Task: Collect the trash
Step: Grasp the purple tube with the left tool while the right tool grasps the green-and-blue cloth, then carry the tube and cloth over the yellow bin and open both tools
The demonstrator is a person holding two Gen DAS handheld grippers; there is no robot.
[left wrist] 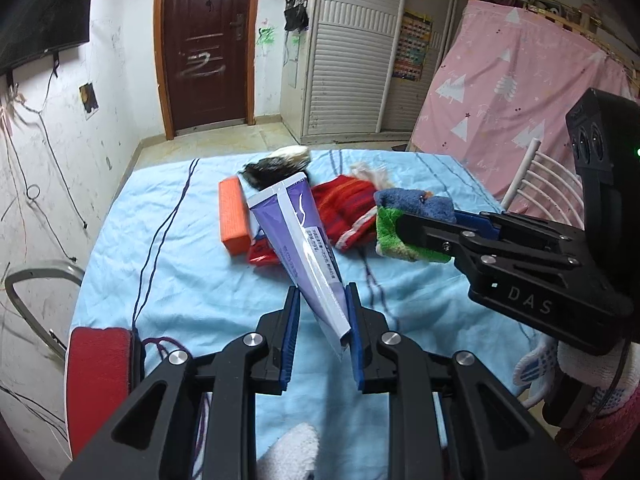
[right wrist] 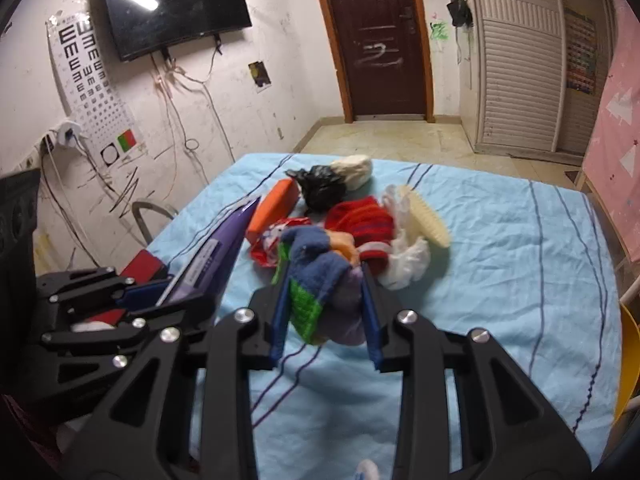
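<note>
Both grippers loaded, lifting off the trash pile.

Left gripper [left wrist: 322, 312]: jaws nearly together, clamped on the crimped end of the purple tube [left wrist: 298, 236], which sticks out over the pile on the blue sheet [left wrist: 192, 280]. Right gripper [right wrist: 325, 304]: jaws pinched on the multicolour knitted cloth [right wrist: 316, 276], just in front of the pile. Orange block [right wrist: 276, 210], red knit [right wrist: 360, 220], black bag [right wrist: 320, 188] and white brush [right wrist: 428, 220] remain in the pile. My read: keep both grips firm and raise straight up, so the cloth doesn't drag the pile.
</note>
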